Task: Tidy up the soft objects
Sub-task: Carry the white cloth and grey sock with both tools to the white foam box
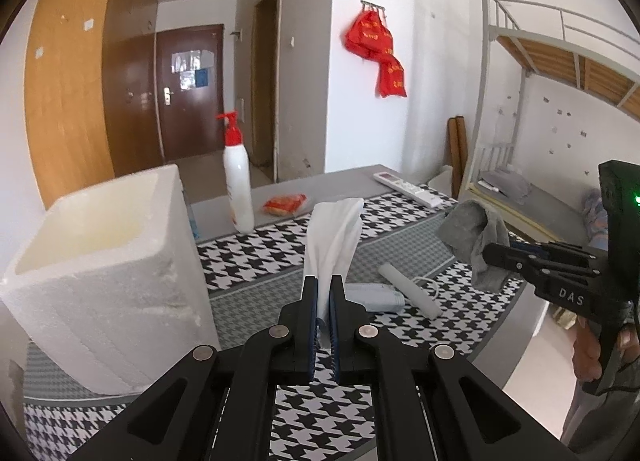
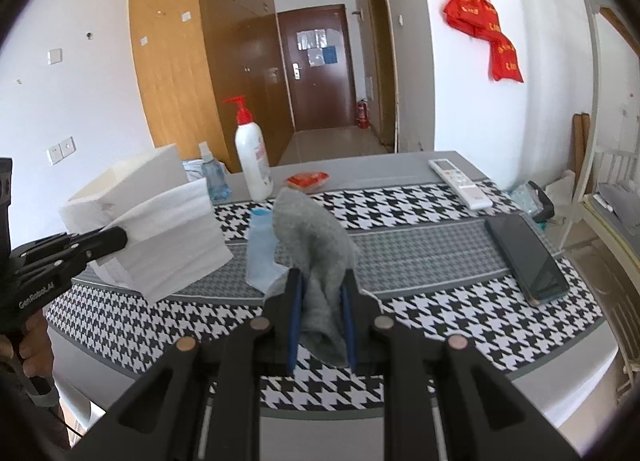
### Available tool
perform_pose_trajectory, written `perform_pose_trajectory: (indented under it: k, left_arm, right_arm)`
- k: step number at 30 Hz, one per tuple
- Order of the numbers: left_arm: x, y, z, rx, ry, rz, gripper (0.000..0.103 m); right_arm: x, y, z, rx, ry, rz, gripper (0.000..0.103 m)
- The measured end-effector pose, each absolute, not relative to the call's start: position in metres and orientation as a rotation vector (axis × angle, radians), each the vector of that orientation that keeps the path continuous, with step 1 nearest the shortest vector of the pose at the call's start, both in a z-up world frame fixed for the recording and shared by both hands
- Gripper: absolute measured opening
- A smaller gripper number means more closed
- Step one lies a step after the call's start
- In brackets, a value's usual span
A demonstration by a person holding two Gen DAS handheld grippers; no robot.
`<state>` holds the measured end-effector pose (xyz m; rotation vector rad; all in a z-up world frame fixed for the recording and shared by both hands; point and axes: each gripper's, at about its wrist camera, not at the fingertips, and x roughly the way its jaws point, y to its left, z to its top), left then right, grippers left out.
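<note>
My left gripper [image 1: 324, 281] is shut on a white folded tissue [image 1: 334, 237] and holds it above the table; it also shows in the right wrist view [image 2: 168, 233]. My right gripper [image 2: 320, 277] is shut on a grey sock [image 2: 316, 245], seen hanging at the right of the left wrist view [image 1: 476, 237]. A light blue sock [image 2: 260, 249] lies on the houndstooth cloth [image 2: 440, 313]; it also shows in the left wrist view [image 1: 376, 297] beside a white roll [image 1: 408, 289]. A white foam box [image 1: 100, 261] stands at the left, open at the top.
A white pump bottle with red top [image 1: 238, 177] and a red packet [image 1: 284, 205] stand behind. A remote control [image 2: 460, 181] and a black phone [image 2: 528, 257] lie at the right. A small spray bottle [image 2: 212, 177] stands by the box. A bunk bed [image 1: 552, 101] is at right.
</note>
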<state>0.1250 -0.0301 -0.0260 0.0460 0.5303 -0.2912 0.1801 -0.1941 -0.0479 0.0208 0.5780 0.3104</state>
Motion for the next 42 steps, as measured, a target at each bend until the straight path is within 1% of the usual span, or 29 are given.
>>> perform_pose_trajectory:
  k: [14, 42]
  left_arm:
    - [0.130, -0.026, -0.006, 0.073, 0.470, -0.219, 0.006]
    - [0.141, -0.018, 0.027, 0.091, 0.385, -0.157, 0.006]
  right_arm:
    - [0.181, -0.176, -0.024, -0.006, 0.516, 0.368, 0.022]
    - [0.192, -0.150, 0.005, -0.031, 0.431, 0.439, 0.022]
